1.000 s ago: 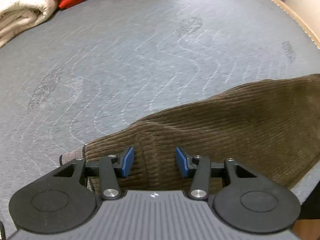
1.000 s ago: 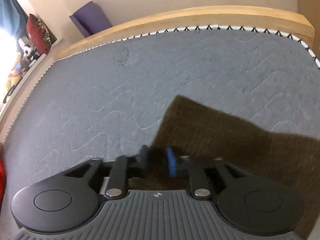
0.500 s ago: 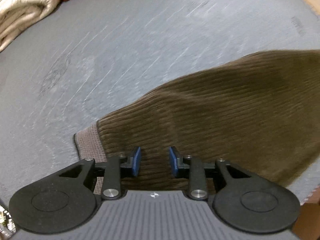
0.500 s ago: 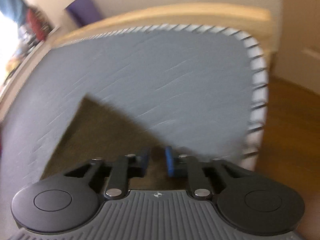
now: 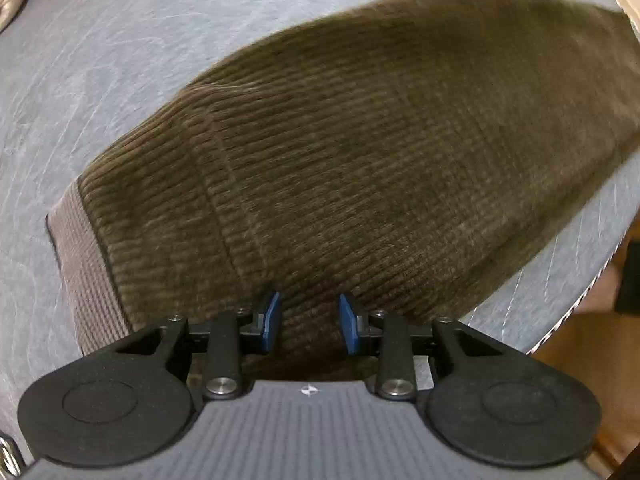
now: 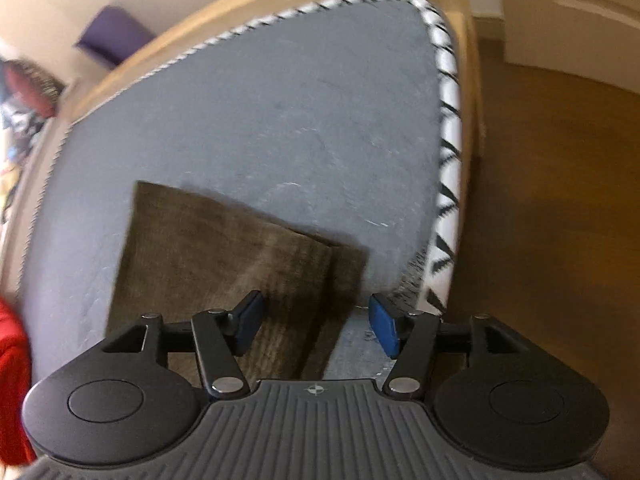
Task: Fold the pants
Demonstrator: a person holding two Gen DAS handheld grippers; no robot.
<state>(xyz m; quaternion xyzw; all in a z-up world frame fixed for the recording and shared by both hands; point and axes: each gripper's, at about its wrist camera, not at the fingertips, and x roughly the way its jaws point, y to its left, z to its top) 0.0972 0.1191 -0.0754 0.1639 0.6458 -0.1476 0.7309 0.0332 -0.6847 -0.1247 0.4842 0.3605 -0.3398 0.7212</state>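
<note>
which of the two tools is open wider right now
The right tool. Its blue pads stand far apart, spanning the pants edge and bare mattress. The left tool has a clearly narrower gap, over the pants.

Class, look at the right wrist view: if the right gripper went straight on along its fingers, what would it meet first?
Probably the brown pants, lying on the grey mattress just ahead of the open right gripper; depth is unclear.
</note>
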